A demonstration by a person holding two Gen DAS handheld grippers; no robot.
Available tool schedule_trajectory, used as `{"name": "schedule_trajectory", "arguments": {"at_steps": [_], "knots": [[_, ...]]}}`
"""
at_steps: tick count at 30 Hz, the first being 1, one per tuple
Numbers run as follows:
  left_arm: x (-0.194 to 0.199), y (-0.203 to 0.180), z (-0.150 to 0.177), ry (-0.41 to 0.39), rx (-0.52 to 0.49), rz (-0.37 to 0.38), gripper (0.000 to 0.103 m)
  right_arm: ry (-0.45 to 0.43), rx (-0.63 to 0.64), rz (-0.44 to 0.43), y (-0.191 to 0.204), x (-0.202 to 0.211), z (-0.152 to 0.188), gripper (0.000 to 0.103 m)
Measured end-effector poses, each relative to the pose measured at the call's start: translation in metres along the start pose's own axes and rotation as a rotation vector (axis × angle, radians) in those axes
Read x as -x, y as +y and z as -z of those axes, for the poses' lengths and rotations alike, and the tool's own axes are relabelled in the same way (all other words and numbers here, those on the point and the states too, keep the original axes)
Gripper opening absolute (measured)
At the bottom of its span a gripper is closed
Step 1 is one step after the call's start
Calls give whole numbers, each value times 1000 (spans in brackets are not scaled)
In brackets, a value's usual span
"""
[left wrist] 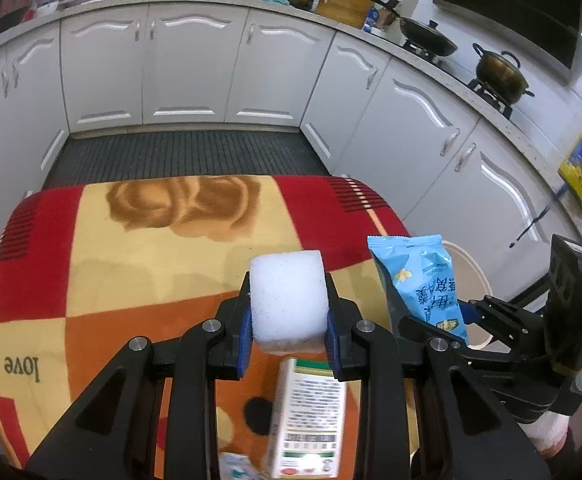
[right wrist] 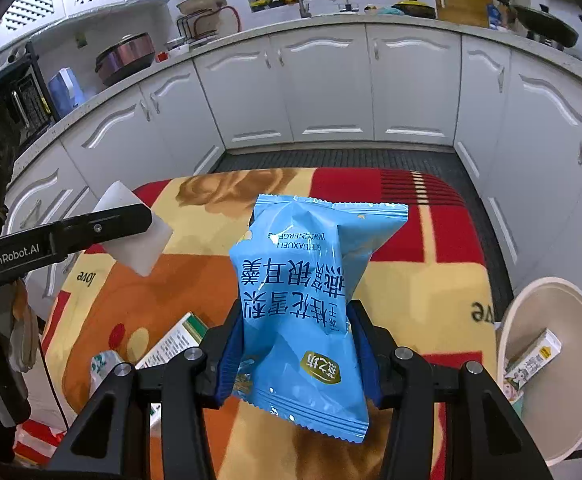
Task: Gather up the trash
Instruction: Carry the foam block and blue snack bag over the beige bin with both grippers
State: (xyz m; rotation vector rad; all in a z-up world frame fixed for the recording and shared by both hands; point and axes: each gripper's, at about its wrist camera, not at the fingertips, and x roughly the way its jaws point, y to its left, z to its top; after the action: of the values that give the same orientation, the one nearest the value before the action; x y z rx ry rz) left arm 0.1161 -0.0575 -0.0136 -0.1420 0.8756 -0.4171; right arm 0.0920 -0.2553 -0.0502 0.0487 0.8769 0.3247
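- White foam block [left wrist: 287, 300] clamped between the blue pads of the left claw [left wrist: 287, 322], lifted clear above the table [left wrist: 139, 312], which is covered with a red, orange and cream patterned cloth.
- Light blue plastic snack packet [right wrist: 303, 308] pinched at its middle by the right claw [right wrist: 297, 356], also held off the table; it shows in the left wrist view too [left wrist: 423, 284].
- Round cream-white bin [right wrist: 571, 364] sits beside the table on the right, already holding a small white carton [right wrist: 533, 358] and some other wrappers, so part of the collecting looks done.
- Still on the table: white and green cardboard box [left wrist: 309, 416] lying below the left claw, plus a small white-green crumpled wrapper [right wrist: 105, 364] near it.
- Judgement: mid-task. Two pieces in hand need dropping in the bin; at least two more left to pick up.
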Motion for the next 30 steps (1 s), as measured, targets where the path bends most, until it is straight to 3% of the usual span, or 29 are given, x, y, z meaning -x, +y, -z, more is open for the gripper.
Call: {"name": "schedule_trajectory", "arguments": {"at_steps": [30], "knots": [[-32, -145, 15, 69, -236, 81, 27, -64, -167, 92, -91, 68, 55, 48]]}}
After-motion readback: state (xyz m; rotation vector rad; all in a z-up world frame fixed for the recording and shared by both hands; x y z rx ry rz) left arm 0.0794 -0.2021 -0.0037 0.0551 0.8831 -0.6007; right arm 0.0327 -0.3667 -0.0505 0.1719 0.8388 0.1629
